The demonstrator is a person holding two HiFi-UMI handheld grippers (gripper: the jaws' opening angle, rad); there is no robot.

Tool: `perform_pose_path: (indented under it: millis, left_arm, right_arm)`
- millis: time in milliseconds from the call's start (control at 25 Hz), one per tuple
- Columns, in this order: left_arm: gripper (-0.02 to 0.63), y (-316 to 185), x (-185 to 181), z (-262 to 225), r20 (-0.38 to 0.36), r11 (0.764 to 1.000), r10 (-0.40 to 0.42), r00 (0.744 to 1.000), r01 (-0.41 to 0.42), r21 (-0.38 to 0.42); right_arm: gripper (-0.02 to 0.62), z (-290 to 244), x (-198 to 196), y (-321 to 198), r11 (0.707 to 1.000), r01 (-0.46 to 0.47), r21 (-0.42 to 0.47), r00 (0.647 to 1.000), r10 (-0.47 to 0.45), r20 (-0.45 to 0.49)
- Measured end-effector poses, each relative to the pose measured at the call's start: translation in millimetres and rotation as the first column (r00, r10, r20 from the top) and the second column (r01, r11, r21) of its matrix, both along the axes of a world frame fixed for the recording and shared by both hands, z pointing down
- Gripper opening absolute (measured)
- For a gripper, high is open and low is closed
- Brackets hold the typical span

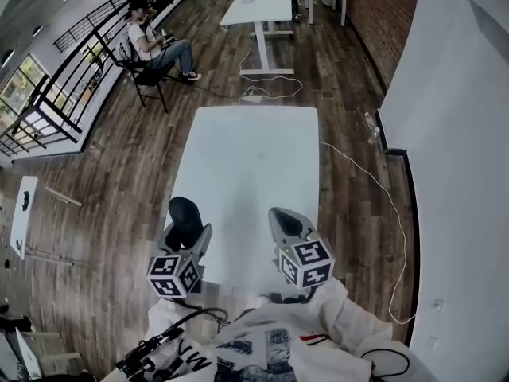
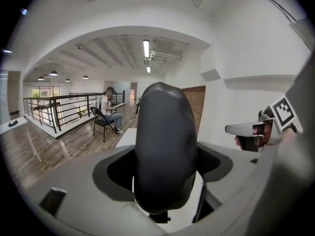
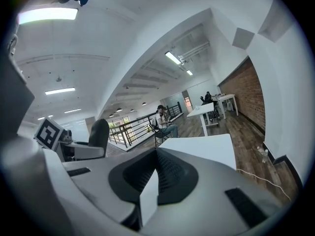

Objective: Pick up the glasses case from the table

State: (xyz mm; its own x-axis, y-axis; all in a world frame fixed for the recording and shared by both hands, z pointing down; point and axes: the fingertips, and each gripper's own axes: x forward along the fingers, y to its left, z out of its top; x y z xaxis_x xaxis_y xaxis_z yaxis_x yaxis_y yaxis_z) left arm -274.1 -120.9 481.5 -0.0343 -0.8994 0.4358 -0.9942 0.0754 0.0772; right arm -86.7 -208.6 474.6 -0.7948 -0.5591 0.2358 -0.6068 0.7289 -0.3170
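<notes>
The black glasses case [image 1: 184, 218] is clamped in the left gripper [image 1: 186, 231], held in the air above the seven o'clock corner of the white surface [image 1: 254, 150]. At five o'clock the right gripper [image 1: 288, 221] is clenched on nothing.

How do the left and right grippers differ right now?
The left gripper grips the black glasses case, jaws apart around it; the right gripper has its jaws together and empty. The left gripper hangs by the left edge of the table; the right gripper is over its near end. Both carry a marker cube, and neither touches the table.
</notes>
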Motion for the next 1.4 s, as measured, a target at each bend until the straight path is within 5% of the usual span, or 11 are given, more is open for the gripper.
perform_pose_path:
  millis: [320,1400]
  left_arm:
    - [0.38,24,-13,-31,0.012,0.991,-0.107,0.994,0.106,0.079]
    - [0.38,23,-4,-43,0.051,0.992,-0.08,0.995,0.075,0.097]
  right_arm:
    - [0.003,-13,-19,8,0.999,0.03,0.026,1.0,-0.03,0.003]
    - [0.002,-27,-23,9,0.997,0.041,0.071,0.999,-0.04,-0.017]
